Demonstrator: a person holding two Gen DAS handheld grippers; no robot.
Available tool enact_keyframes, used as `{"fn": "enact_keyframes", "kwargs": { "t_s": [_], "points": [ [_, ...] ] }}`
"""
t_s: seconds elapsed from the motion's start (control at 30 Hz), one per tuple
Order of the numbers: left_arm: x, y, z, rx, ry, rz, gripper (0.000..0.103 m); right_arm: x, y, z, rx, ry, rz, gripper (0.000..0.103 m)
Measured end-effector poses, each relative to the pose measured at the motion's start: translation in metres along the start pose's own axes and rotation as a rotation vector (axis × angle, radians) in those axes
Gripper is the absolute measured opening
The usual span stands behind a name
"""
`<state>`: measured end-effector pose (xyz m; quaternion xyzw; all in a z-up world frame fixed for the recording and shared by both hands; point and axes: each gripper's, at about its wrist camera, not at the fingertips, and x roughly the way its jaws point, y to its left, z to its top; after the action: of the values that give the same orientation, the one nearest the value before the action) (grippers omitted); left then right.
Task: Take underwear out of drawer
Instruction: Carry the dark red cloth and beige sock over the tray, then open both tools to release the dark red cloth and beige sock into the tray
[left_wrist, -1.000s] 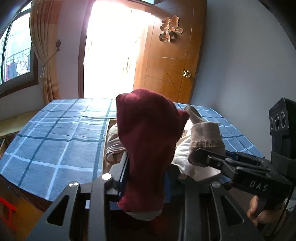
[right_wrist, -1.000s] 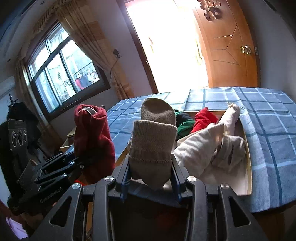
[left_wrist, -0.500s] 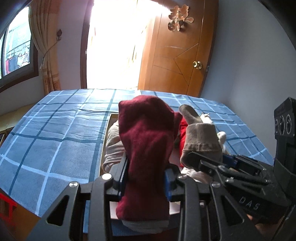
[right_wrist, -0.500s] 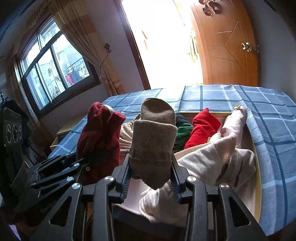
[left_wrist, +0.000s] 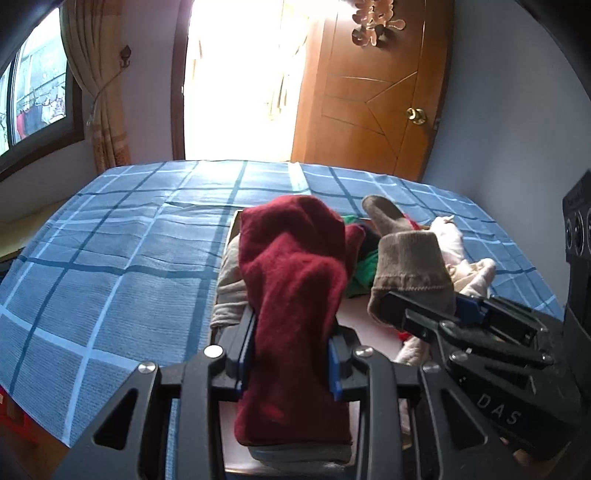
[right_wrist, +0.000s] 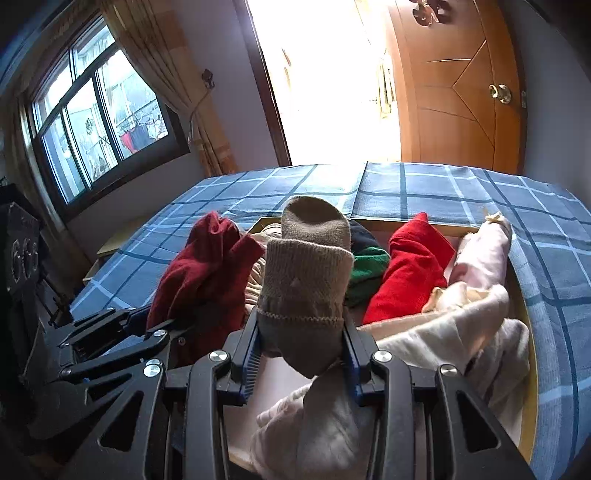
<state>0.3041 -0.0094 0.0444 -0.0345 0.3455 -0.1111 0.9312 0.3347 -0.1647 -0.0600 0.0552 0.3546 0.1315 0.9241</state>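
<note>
both grippers have come lower over the drawer (right_wrist: 522, 314); left gripper (left_wrist: 290, 363) pinches a maroon sock (left_wrist: 295, 280), right gripper (right_wrist: 301, 360) a beige sock (right_wrist: 304, 280). next: carry both clear of the drawer.

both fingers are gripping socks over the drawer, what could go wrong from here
1. The maroon sock in the left gripper and the tan sock in the right gripper hang close together; they might snag or knock each other.
2. Both could drop back among the clothes in the drawer.
3. The task wants underwear; these look like socks.
</note>
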Motion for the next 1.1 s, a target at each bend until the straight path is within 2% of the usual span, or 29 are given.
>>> {"fn": "enact_keyframes", "kwargs": {
  "t_s": [0.53, 0.73, 0.83, 0.9, 0.97, 1.0, 1.1],
  "points": [
    [0.020, 0.005, -0.008, 0.001, -0.010, 0.048, 0.031, 0.044, 0.001, 0.010, -0.059, 0.087, -0.098, 0.041],
    [0.016, 0.007, -0.011, -0.024, -0.010, 0.067, 0.041, 0.046, 0.002, 0.010, -0.073, 0.096, -0.122, 0.041],
    [0.008, 0.010, -0.010, -0.044, -0.004, 0.088, 0.055, 0.044, 0.002, 0.010, -0.083, 0.096, -0.119, 0.042],
    [0.000, 0.014, -0.010, -0.061, -0.014, 0.114, 0.082, 0.036, 0.000, 0.008, -0.064, 0.067, -0.089, 0.043],
    [-0.010, 0.020, -0.010, -0.091, -0.045, 0.129, 0.098, 0.026, -0.005, 0.007, -0.016, 0.032, -0.064, 0.046],
    [-0.017, 0.023, -0.011, -0.109, -0.071, 0.125, 0.103, 0.018, -0.008, 0.006, 0.020, 0.010, -0.041, 0.047],
    [-0.027, 0.024, -0.012, -0.118, -0.093, 0.120, 0.103, 0.002, -0.013, 0.005, 0.081, -0.041, 0.008, 0.062]
  ]
}}
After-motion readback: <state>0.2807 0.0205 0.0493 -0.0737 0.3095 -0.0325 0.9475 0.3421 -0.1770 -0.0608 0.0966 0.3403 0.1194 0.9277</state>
